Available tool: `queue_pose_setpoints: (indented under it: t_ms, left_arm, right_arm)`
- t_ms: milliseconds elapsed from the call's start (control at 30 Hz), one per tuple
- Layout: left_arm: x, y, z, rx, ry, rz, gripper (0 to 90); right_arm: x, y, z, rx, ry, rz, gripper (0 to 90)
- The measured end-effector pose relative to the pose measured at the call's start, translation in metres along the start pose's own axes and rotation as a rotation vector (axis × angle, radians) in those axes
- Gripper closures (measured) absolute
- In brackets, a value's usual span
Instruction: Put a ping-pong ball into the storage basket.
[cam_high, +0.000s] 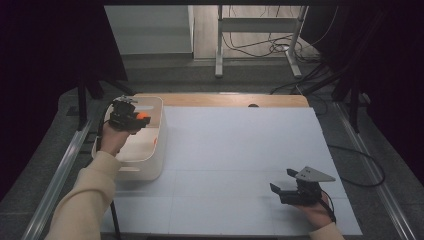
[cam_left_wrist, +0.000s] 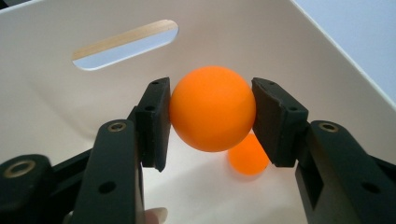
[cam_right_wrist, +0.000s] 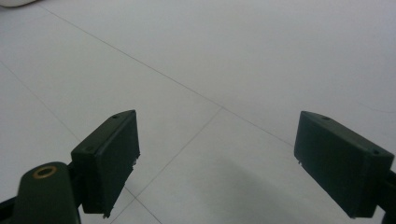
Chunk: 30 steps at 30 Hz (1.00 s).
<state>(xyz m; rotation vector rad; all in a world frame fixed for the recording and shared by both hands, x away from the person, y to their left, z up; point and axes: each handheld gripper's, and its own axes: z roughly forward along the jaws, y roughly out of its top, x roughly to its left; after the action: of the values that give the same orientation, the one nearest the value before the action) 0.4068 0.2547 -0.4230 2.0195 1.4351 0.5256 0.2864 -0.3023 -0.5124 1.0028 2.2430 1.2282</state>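
Observation:
An orange ball sits pinched between the black pads of my left gripper, which is shut on it inside a white bin. From above, that left gripper hangs over the white bin at the table's left, the orange ball at its tip. A second orange ball lies on the bin floor below the held one. My right gripper rests low over the white table sheet at the front right, jaws wide apart. In its own view the right gripper holds nothing.
The bin has a slot handle in its far wall. A wooden table edge runs along the back. Metal rails flank the table, and a stand with cables is on the floor beyond.

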Motion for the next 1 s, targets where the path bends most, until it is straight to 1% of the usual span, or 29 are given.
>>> queue_pose_setpoints:
  t_ms: [500, 533, 600, 633, 700, 800, 900, 933, 1000]
  left_arm:
    - [0.0000, -0.0001, 0.0003, -0.001, 0.000, 0.000, 49.7]
    - [0.0000, 0.0000, 0.0002, -0.003, 0.001, -0.001, 48.0]
    - [0.0000, 0.0002, 0.0003, -0.004, 0.002, -0.003, 40.6]
    - [0.0000, 0.0004, 0.0006, -0.005, 0.000, -0.008, 40.6]
    - [0.0002, 0.0007, 0.0002, -0.010, -0.005, -0.015, 33.9]
    - [0.0004, 0.0014, -0.0013, -0.030, -0.010, -0.034, 25.2]
    - [0.0002, 0.0020, -0.0036, -0.048, -0.015, -0.048, 21.2]
    - [-0.0004, 0.0022, -0.0053, -0.061, -0.018, -0.054, 20.5]
    - [-0.0011, 0.0025, -0.0086, -0.084, -0.036, -0.060, 18.4]
  right_arm:
    - [-0.0002, 0.0000, 0.0001, 0.000, -0.001, 0.001, 14.6]
    - [-0.0001, 0.0000, 0.0000, 0.002, -0.003, 0.000, 14.6]
    - [-0.0002, 0.0000, 0.0001, 0.003, -0.003, -0.001, 14.6]
    - [-0.0001, -0.0001, 0.0002, 0.001, -0.001, -0.001, 14.6]
    - [0.0000, -0.0001, 0.0003, 0.001, -0.001, -0.001, 14.5]
    - [-0.0001, -0.0001, 0.0003, 0.002, -0.001, -0.001, 14.6]
    - [0.0000, -0.0001, 0.0003, 0.001, -0.001, -0.001, 14.6]
    - [0.0000, -0.0001, 0.0003, 0.001, -0.001, -0.001, 14.6]
    - [-0.0001, -0.0001, 0.0001, 0.001, -0.001, 0.000, 14.5]
